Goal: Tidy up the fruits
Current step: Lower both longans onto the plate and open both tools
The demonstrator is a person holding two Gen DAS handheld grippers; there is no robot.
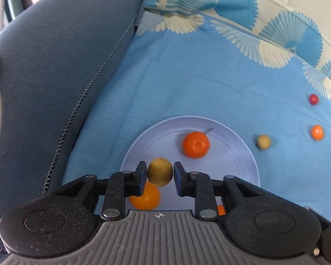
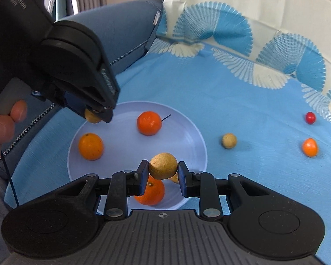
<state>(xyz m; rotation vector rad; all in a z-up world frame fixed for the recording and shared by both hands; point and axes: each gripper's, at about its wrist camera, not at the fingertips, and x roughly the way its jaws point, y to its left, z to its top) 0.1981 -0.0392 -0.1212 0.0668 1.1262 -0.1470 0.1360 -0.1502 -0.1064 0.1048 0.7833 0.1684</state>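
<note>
Left tongs [image 1: 159, 175] hang slack over the plate's [image 1: 236, 165] near-left part, with a yellow fruit [image 1: 160, 175] loose between the pads. Right tongs [image 2: 163, 173] clench a tan fruit [image 2: 163, 165] above the plate's near rim. A blue cushion [image 1: 55, 66] lies left of the plate on a blue fan-patterned cloth [image 2: 231, 92]. On the plate are three oranges [image 2: 149, 122] and one half-hidden yellowish fruit [image 2: 175, 178]. Right of the plate lie one tan ball [image 2: 229, 141], one small orange [image 2: 310, 147] and two red fruits [image 1: 313, 99].
</note>
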